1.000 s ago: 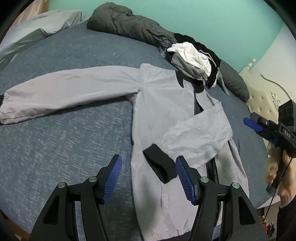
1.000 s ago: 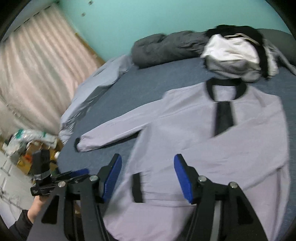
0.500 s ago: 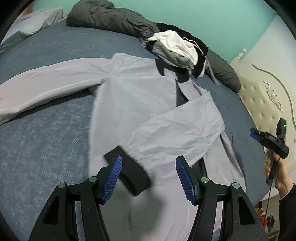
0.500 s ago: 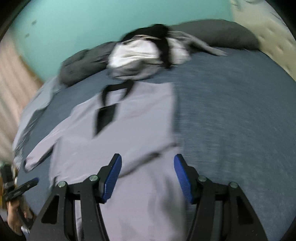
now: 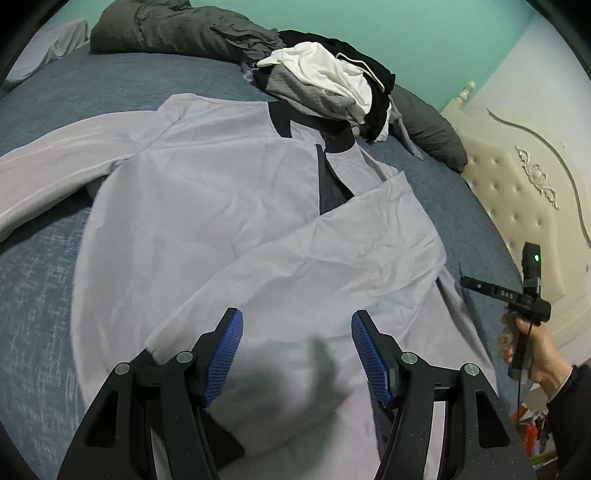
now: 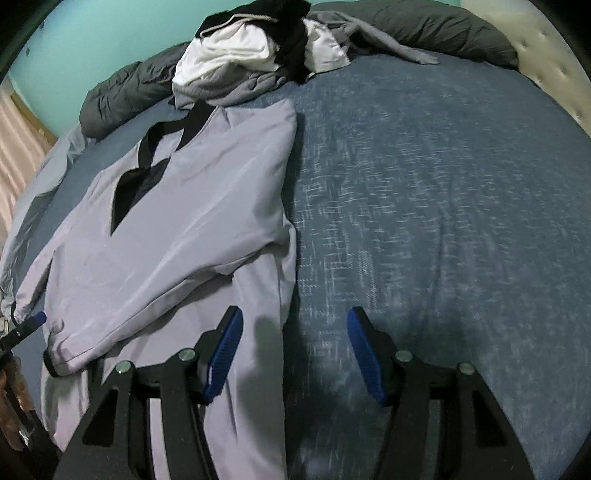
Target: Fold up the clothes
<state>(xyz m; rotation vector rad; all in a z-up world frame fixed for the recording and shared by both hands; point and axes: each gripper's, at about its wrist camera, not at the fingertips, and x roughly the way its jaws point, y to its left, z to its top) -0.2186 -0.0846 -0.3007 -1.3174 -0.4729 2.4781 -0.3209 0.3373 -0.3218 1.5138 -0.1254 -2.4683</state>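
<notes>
A light grey jacket (image 5: 207, 206) with black collar and cuffs lies flat on the blue bed (image 5: 33, 295). One sleeve (image 5: 332, 273) is folded across its body; the other sleeve (image 5: 55, 166) stretches out to the left. My left gripper (image 5: 297, 347) is open and empty, low over the folded sleeve near its black cuff (image 5: 221, 439). My right gripper (image 6: 293, 350) is open and empty, over the jacket's right edge (image 6: 284, 258) and the bare blue bed (image 6: 443, 221). The jacket (image 6: 177, 236) fills the left of the right wrist view.
A pile of white, grey and black clothes (image 5: 325, 85) lies beyond the collar, also in the right wrist view (image 6: 251, 55). A dark grey duvet (image 5: 177, 33) runs along the far edge. A padded cream headboard (image 5: 524, 206) stands at the right.
My left gripper has moved forward over the folded sleeve, so the black cuff now sits under its left finger. My right gripper has swung right, from the jacket's middle to its right edge.
</notes>
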